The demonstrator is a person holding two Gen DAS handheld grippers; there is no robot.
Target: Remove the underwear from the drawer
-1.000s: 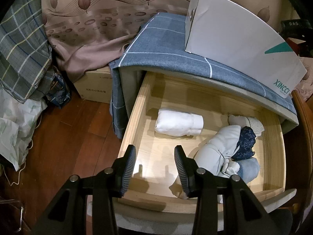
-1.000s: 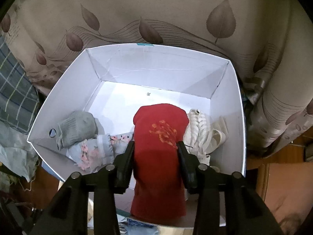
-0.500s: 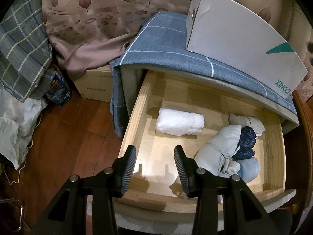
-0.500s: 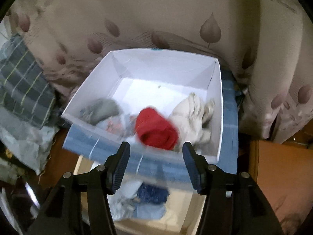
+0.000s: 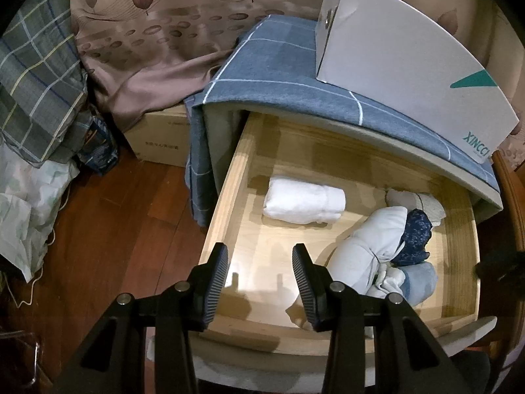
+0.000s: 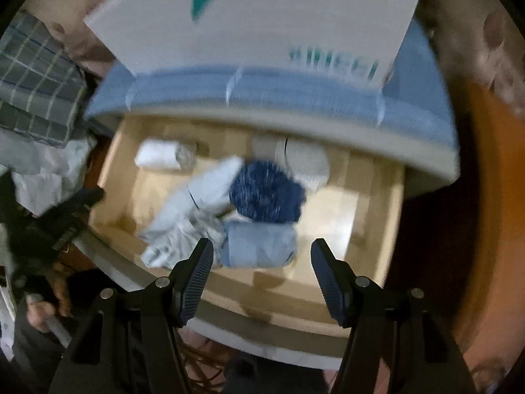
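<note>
The wooden drawer [image 5: 226, 203] stands pulled open. It holds a white roll [image 5: 303, 199], a long pale grey roll [image 5: 367, 246], a dark blue speckled piece [image 5: 414, 238], a light blue roll [image 5: 420, 282] and a cream piece [image 5: 423, 202] at the back. My left gripper [image 5: 260, 271] is open and empty above the drawer's front left. My right gripper [image 6: 262, 267] is open and empty above the light blue roll [image 6: 259, 244], with the dark blue piece [image 6: 264, 192] beyond. The right wrist view is blurred.
A white box [image 5: 410, 75] marked XINCCI stands on the blue checked cloth [image 5: 279, 65] over the cabinet top. A cardboard carton [image 5: 157, 138], plaid bedding [image 5: 36, 75] and a white bag [image 5: 29, 203] lie on the wooden floor to the left.
My right gripper let go of the red piece into the white box, opened, and swung down over the drawer. My left gripper has barely moved.
</note>
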